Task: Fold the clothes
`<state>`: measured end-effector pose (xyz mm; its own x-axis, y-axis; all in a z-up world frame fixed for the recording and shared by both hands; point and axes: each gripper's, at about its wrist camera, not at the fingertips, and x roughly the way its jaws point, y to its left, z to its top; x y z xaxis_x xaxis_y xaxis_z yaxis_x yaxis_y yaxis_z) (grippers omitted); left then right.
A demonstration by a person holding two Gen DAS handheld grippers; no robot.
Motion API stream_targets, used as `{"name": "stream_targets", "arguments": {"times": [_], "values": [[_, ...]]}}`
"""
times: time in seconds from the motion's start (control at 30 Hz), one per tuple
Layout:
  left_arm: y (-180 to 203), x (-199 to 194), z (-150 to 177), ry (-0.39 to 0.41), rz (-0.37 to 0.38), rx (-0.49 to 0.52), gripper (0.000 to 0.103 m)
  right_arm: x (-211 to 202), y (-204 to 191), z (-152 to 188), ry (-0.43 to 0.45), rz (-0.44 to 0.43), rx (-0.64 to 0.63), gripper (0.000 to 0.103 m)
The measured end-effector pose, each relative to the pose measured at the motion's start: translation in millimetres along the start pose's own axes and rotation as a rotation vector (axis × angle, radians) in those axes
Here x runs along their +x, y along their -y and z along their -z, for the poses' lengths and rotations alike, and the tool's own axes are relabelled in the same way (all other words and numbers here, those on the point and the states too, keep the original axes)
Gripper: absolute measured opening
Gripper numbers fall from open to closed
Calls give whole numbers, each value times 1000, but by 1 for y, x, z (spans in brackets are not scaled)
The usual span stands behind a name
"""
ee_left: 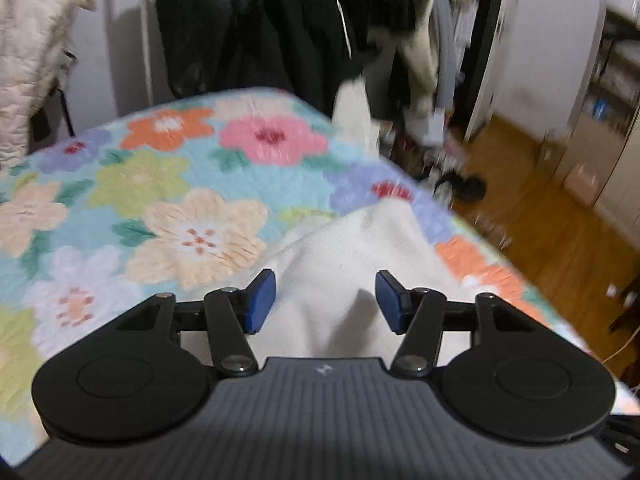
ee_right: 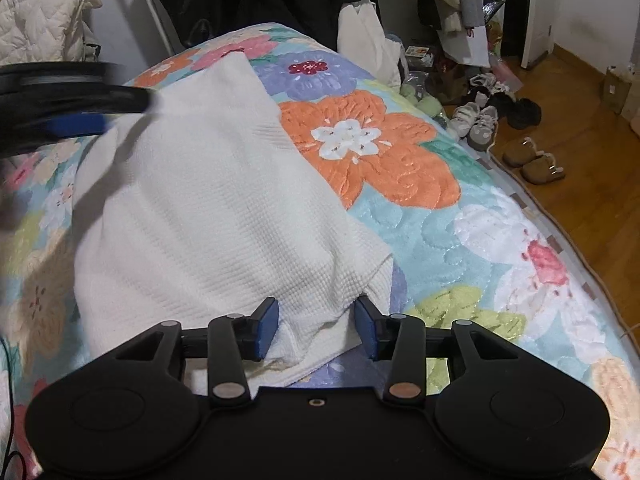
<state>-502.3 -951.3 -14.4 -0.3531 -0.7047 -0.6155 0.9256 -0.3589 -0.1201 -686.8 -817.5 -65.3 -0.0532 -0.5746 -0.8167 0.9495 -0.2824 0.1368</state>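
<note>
White waffle-knit cloth lies on the flowered bedspread, already doubled at least once: a second layer shows under its near corner. Its long axis runs away from the right gripper, from that near corner up to a far edge near the head of the bed. The right gripper's jaws stand apart, one on either side of the near corner, with the fabric bunched between the blue pads but not pinched. The left gripper is also spread wide, holding nothing, over a raised ridge of the same cloth; in the right view it shows as a blurred dark shape at the cloth's far left edge. So the right tool has the near end and the left tool the far side. A lengthwise fold would carry one end toward the other. Whether the cloth needs another fold or is just being released, I cannot tell.
</note>
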Motion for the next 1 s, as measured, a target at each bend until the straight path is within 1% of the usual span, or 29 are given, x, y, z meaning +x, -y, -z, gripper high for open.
{"name": "stream_targets", "arguments": {"times": [0.03,0.07,0.1,0.13,0.2,0.23,0.27,0.3,0.33,0.4,0.43,0.5,0.57,0.63,0.67,0.7,0.73,0.77,0.87,0.9,1.0], "values": [[-3,-20,3,23,1,-1,59,-3,-3,-1,3,10,-3,47],[-5,-41,11,36,-14,25,63,-8,-7,-3,19,14,-8,49],[-6,-56,20,37,-45,57,67,-14,-11,-5,35,17,-14,53],[-8,-70,31,32,-89,80,67,-20,-16,-6,52,20,-19,55],[-16,-97,54,20,-139,62,68,-35,-26,-7,97,1,-46,61],[-19,-111,62,33,-151,34,69,-42,-31,-7,116,-11,-63,61],[-21,-125,71,46,-163,5,74,-48,-36,-7,126,-20,-79,62],[-23,-139,80,60,-175,-23,81,-53,-41,-7,129,-25,-98,64],[-25,-153,88,82,-193,-48,85,-59,-45,-6,131,-22,-119,65],[-17,-181,102,218,-287,-55,103,-73,-56,-4,151,7,-163,69],[-12,-195,108,289,-326,-53,103,-80,-59,0,155,16,-176,70],[-5,-210,112,336,-367,-75,103,-94,-65,7,164,32,-200,75],[-5,-210,109,292,-366,-154,103,-105,-64,25,159,19,-183,77],[-7,-202,104,193,-342,-214,103,-108,-61,42,141,-2,-170,79],[-7,-195,103,141,-322,-216,103,-108,-59,49,128,-13,-168,79],[-5,-187,102,94,-294,-196,103,-106,-58,50,119,-10,-177,79],[0,-182,103,77,-273,-164,103,-104,-57,50,110,-7,-186,79],[7,-180,105,80,-270,-142,103,-103,-56,51,102,-3,-194,79],[24,-173,110,92,-266,-88,103,-101,-54,48,127,16,-172,80],[26,-170,111,91,-270,-78,103,-99,-53,48,130,6,-171,80],[35,-162,114,87,-281,-50,103,-87,-49,47,107,6,-155,80]]}}
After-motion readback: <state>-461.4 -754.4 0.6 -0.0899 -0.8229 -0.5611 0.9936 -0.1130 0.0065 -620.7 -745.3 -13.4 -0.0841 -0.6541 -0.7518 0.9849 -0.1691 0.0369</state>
